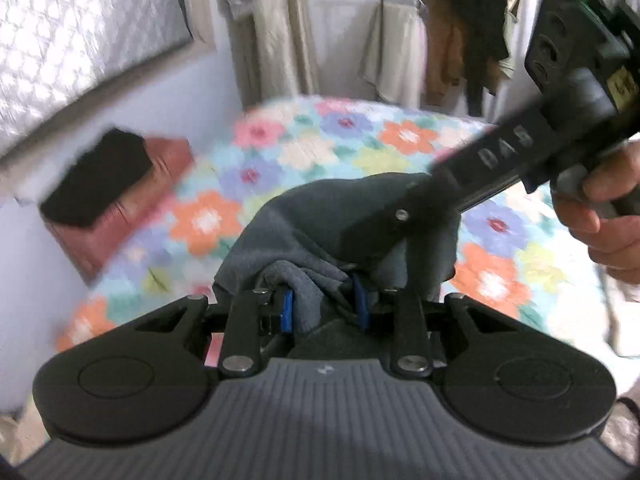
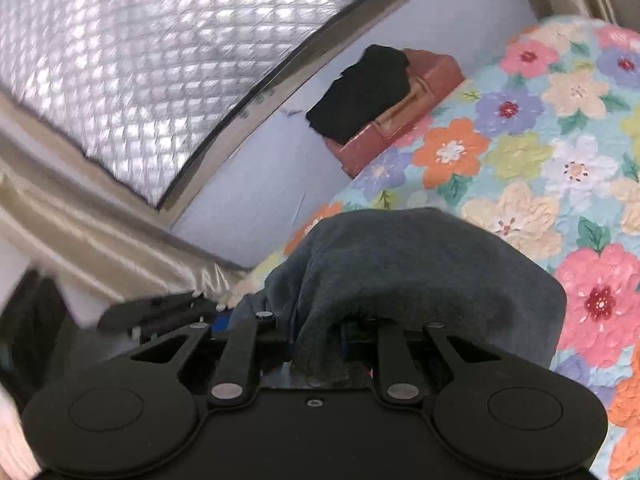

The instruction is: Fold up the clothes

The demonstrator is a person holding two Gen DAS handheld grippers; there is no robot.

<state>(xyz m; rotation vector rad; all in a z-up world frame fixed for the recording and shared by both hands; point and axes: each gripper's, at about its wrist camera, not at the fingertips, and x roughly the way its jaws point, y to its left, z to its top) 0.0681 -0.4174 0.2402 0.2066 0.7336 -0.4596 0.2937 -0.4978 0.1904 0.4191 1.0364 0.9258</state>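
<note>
Grey cloth (image 2: 420, 280) drapes over the right tongs (image 2: 320, 344), hiding their fingertips. In the left view the brown box (image 1: 132, 208) and hanging clothes (image 1: 460, 40) are smeared by blur; the hand (image 1: 608, 216) is cut off.

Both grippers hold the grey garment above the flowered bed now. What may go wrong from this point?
1. The grey garment is bunched thickly in the left gripper and the right gripper; layers may slip out unevenly.
2. The grippers are very close together, so they may collide.
3. Set down bunched on the flowered bedspread, the cloth may fold crooked.
</note>
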